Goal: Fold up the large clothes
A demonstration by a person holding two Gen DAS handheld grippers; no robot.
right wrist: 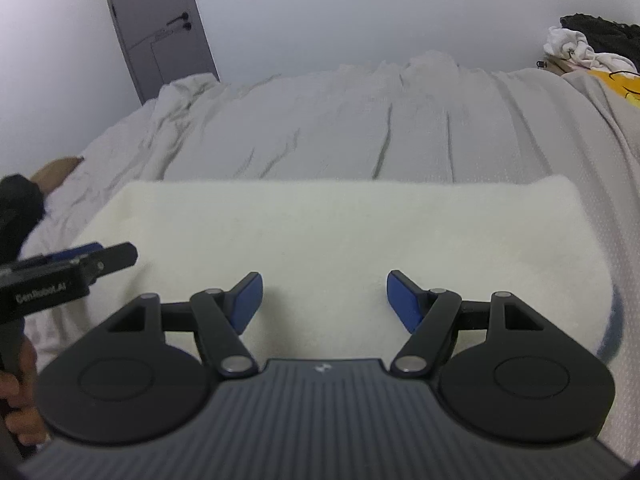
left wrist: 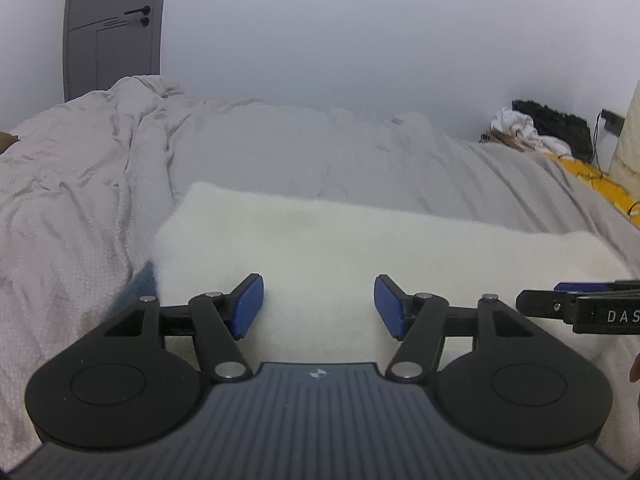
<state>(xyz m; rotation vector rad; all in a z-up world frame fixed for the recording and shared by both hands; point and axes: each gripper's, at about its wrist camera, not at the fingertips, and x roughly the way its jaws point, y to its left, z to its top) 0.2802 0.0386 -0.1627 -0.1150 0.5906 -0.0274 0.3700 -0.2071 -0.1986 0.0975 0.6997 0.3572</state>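
A folded, fluffy white garment (left wrist: 360, 248) lies as a thick rectangle on the bed, with a strip of blue fabric showing under its left edge (left wrist: 138, 284). It also fills the middle of the right wrist view (right wrist: 340, 224), with blue at its right edge (right wrist: 612, 332). My left gripper (left wrist: 319, 306) is open and empty, its blue pads just above the garment's near part. My right gripper (right wrist: 324, 302) is open and empty over the garment's near edge. Each gripper shows in the other's view, the right one at the far right (left wrist: 580, 308) and the left one at the far left (right wrist: 72, 268).
The bed is covered by a wrinkled pale grey sheet (right wrist: 340, 128), bunched up at the left (left wrist: 80, 152). A grey door (left wrist: 112, 28) stands behind. A pile of white and black clothes (left wrist: 544, 128) and a yellow item (left wrist: 596, 180) lie at the far right.
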